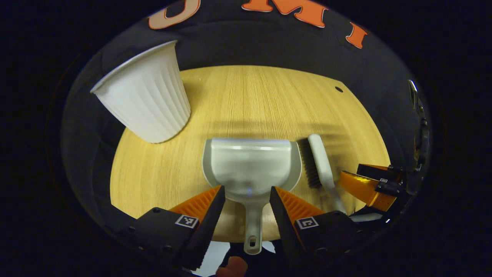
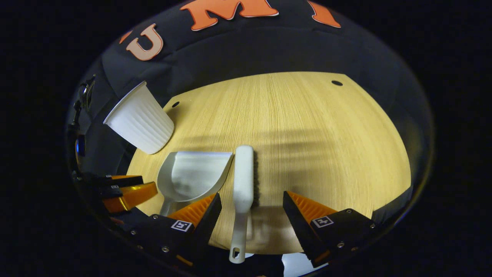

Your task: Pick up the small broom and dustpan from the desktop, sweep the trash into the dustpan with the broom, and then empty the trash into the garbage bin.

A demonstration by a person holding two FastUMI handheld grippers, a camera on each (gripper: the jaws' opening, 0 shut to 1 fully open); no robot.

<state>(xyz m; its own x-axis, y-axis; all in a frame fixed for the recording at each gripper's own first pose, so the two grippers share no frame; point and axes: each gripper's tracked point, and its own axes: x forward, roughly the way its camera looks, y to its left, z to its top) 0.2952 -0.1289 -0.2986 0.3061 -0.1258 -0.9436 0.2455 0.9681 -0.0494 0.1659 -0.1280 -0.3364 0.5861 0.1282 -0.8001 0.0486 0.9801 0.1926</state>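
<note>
A pale grey dustpan (image 1: 250, 165) lies flat on the wooden desktop (image 1: 250, 96), handle toward me. My left gripper (image 1: 246, 192) is open, its fingers on either side of the handle's root without touching it. Right of the pan lies the small white broom (image 1: 321, 161) with dark bristles. In the right gripper view the broom (image 2: 243, 181) lies lengthwise, handle toward me, and my right gripper (image 2: 251, 198) stands open around the handle, apart from it. The dustpan (image 2: 192, 175) sits left of the broom there. The white ribbed garbage bin (image 1: 146, 98) stands at the desk's far left edge.
The bin (image 2: 139, 121) is at the far left in the right gripper view too. Small dark holes (image 2: 337, 83) mark the desktop's far corners. The other gripper (image 1: 371, 184) shows at the right of the left gripper view. Bare wood stretches beyond the tools.
</note>
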